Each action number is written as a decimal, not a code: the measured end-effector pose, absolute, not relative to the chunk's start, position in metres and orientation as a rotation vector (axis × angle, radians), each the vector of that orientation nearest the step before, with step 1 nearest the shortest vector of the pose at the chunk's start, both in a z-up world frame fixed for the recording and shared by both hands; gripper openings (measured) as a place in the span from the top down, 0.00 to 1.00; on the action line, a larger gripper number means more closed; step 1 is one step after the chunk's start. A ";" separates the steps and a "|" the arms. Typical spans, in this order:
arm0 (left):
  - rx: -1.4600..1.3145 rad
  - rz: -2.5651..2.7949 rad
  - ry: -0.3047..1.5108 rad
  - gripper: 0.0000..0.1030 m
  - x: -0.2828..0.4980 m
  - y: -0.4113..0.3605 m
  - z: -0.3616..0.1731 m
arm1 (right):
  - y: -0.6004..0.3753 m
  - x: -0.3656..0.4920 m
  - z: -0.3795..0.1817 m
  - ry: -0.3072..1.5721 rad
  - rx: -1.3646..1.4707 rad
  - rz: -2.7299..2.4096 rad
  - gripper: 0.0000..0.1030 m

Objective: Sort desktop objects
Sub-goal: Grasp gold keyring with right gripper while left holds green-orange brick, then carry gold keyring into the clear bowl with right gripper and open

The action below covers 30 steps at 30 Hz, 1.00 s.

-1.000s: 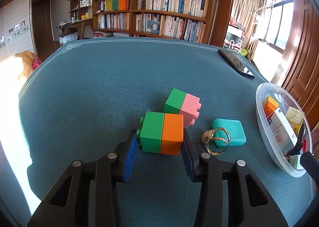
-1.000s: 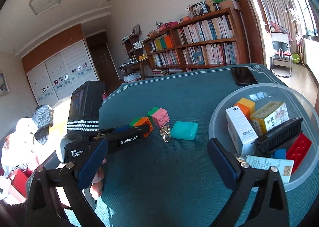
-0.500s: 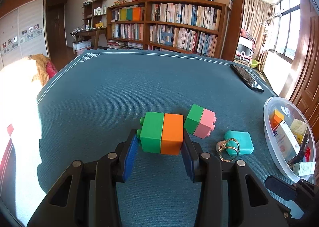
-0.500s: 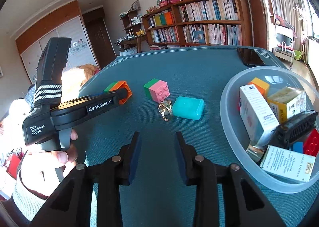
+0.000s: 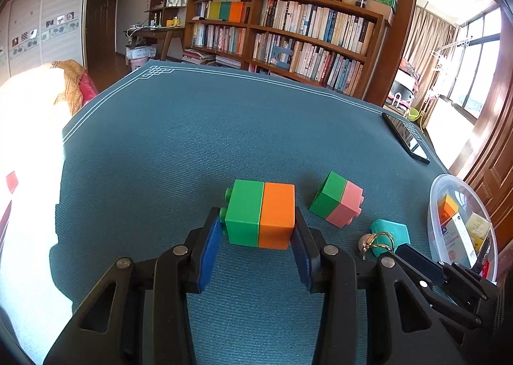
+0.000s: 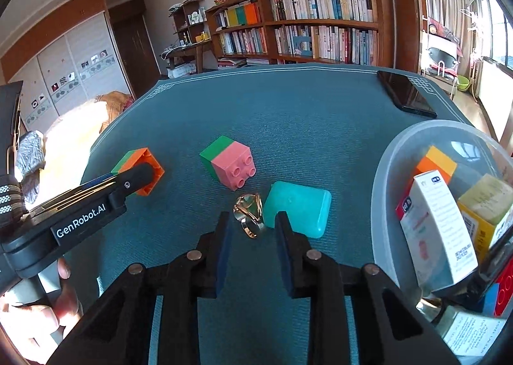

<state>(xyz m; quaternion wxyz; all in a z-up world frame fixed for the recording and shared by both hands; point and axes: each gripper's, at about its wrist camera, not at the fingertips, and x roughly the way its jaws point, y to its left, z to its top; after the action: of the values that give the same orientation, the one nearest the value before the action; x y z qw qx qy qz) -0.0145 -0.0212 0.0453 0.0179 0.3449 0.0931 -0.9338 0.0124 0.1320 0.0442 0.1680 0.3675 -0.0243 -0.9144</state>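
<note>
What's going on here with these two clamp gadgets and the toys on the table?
A person is tidying a table with two hand-held grippers. The left gripper holds a green-and-orange block. The right gripper is closing its jaws around a gold ring beside a teal case. Some things already sit in the clear bowl.

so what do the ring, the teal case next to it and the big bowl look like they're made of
Ring: likely metal, polished gold tone with bright glints. Teal case: looks like soft matte plastic or silicone, with rounded corners and a dull sheen. Bowl: translucent frosted plastic; the boxes inside show through its wall.
</note>
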 end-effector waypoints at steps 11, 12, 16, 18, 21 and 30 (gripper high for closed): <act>1.082 -2.906 0.315 0.56 -0.013 -0.022 0.045 | 0.116 0.014 0.042 -0.025 1.028 -2.601 0.90; 1.078 -2.909 0.311 0.56 -0.012 -0.021 0.046 | 0.116 0.017 0.045 -0.036 1.014 -2.600 0.91; 1.075 -2.917 0.302 0.56 -0.011 -0.018 0.046 | 0.120 0.027 0.059 -0.078 0.952 -2.605 0.91; 1.079 -2.919 0.295 0.57 -0.011 -0.016 0.046 | 0.123 0.033 0.065 -0.096 0.924 -2.612 0.91; 1.080 -2.927 0.283 0.57 -0.012 -0.013 0.046 | 0.130 0.041 0.075 -0.132 0.884 -2.633 0.91; 1.078 -2.986 0.216 0.57 -0.007 0.006 0.048 | 0.178 0.058 0.095 -0.274 0.826 -2.753 0.91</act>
<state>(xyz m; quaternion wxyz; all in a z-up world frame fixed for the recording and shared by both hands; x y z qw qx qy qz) -0.0073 0.0061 0.0482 -0.0202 0.3386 0.0677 -0.9383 0.0580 0.1782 0.0954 0.1267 0.2838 -0.0940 -0.9458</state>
